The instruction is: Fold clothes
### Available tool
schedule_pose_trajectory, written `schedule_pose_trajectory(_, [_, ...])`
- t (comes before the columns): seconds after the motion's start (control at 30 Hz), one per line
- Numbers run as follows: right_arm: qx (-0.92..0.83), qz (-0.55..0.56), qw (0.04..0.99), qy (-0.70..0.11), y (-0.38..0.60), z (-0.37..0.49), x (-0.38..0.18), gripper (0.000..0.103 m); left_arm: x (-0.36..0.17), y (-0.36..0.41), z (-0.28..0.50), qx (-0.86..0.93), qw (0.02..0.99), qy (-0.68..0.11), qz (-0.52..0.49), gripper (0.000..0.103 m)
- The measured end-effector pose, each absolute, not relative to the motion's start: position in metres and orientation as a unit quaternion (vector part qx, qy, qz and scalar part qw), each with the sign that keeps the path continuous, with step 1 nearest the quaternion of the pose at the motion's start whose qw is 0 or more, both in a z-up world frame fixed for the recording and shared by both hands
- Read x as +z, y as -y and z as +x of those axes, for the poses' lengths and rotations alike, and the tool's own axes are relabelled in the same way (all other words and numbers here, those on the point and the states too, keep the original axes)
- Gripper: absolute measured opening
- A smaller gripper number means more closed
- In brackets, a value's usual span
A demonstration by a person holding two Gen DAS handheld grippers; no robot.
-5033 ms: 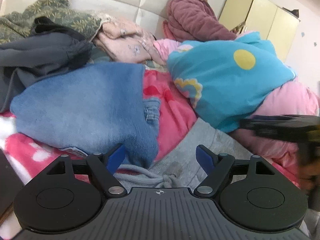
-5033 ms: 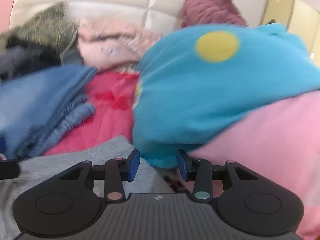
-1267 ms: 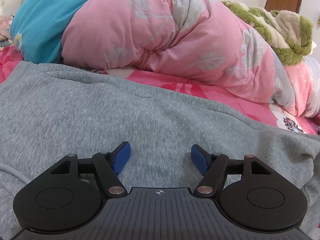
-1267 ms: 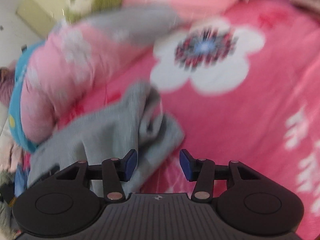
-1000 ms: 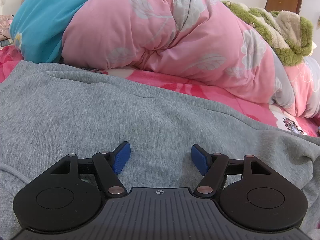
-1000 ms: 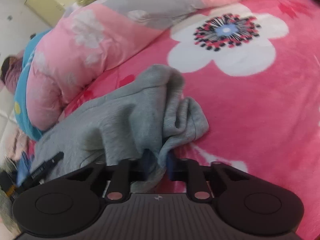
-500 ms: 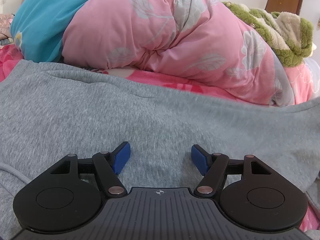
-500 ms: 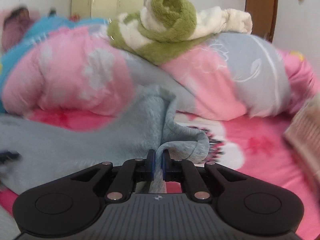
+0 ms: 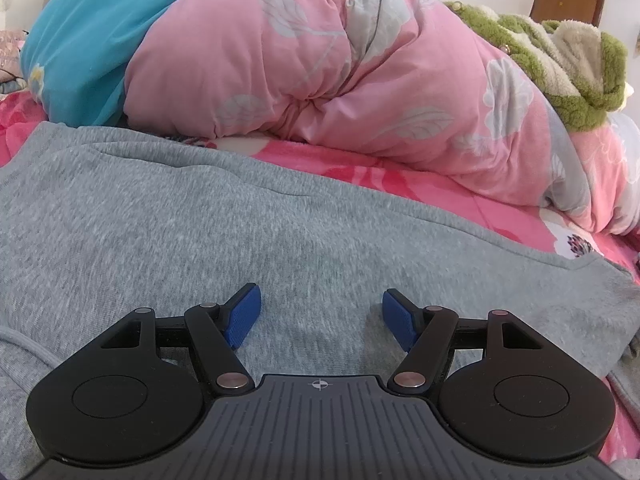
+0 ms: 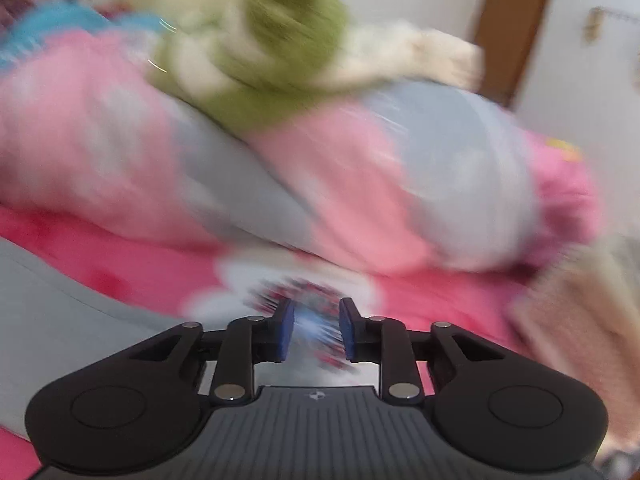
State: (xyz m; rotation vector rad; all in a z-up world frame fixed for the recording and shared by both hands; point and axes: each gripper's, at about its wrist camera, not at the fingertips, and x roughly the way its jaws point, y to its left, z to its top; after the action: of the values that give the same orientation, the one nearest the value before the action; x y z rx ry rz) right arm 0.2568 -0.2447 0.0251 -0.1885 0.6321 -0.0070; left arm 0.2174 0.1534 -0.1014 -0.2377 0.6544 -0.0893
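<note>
A grey sweatshirt garment [image 9: 240, 232] lies spread flat over the pink flowered bed sheet [image 9: 420, 188], filling most of the left wrist view. My left gripper [image 9: 320, 312] hovers just over its middle, open, with only cloth below the blue pads. In the blurred right wrist view the same grey garment [image 10: 60, 300] shows at the lower left. My right gripper [image 10: 316, 330] is above the sheet's flower print, its jaws opening, and nothing is between them.
A bulky pink quilt [image 9: 340, 80] with grey leaves lies along the far side of the garment, with a turquoise blanket [image 9: 80, 40] at its left end. A green and cream fleece [image 9: 560, 64] sits on top at the right. A brown door [image 10: 512, 32] stands behind.
My right gripper was shut on the garment's bunched end, lifted and rolled level, then let go. The right end of the garment now lies flat and stretched out. The left gripper stayed put.
</note>
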Motion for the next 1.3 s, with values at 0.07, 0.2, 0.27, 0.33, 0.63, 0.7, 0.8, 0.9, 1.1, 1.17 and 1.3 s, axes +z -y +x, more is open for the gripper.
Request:
schedule_pose_trajectory(0.07, [0.078,-0.101,0.941,-0.313,0.215,0.268,0.023,0.043,-0.101,-0.154,0.217,-0.046,0.939,-0.32,-0.117,0.07])
schedule_pose_trajectory(0.2, [0.209,-0.15,0.909,-0.328,0.14,0.301,0.001,0.043,-0.101,-0.152,0.216,-0.05,0.939,-0.321,-0.11,0.071])
schedule_pose_trajectory(0.27, [0.251,-0.162,0.89,-0.343,0.108,0.321,-0.014,0.043,-0.1,-0.151,0.216,-0.052,0.94,-0.322,-0.105,0.071])
schedule_pose_trajectory(0.33, [0.274,-0.174,0.876,-0.357,0.08,0.338,-0.031,0.043,-0.101,-0.151,0.215,-0.055,0.94,-0.322,-0.101,0.071])
schedule_pose_trajectory(0.63, [0.321,-0.129,0.841,-0.417,0.049,0.379,-0.073,0.044,-0.101,-0.149,0.211,-0.064,0.94,-0.324,-0.086,0.071])
schedule_pose_trajectory(0.7, [0.333,-0.122,0.834,-0.423,0.052,0.379,-0.072,0.044,-0.101,-0.149,0.211,-0.063,0.94,-0.324,-0.085,0.071])
schedule_pose_trajectory(0.8, [0.337,-0.133,0.829,-0.426,0.052,0.374,-0.073,0.036,-0.101,-0.148,0.211,-0.062,0.94,-0.324,-0.082,0.071])
schedule_pose_trajectory(0.9, [0.31,-0.166,0.848,-0.398,0.044,0.361,-0.072,0.008,-0.102,-0.148,0.211,-0.061,0.941,-0.323,-0.082,0.071])
schedule_pose_trajectory(1.1, [0.265,-0.229,0.882,-0.315,0.029,0.34,-0.056,0.003,-0.1,-0.154,0.21,-0.047,0.942,-0.32,-0.093,0.071])
schedule_pose_trajectory(1.17, [0.256,-0.236,0.887,-0.304,0.026,0.342,-0.054,0.003,-0.101,-0.155,0.211,-0.045,0.941,-0.321,-0.093,0.071])
schedule_pose_trajectory(1.3, [0.231,-0.281,0.878,-0.31,0.016,0.349,-0.078,0.0,-0.101,-0.152,0.211,-0.043,0.942,-0.322,-0.084,0.071])
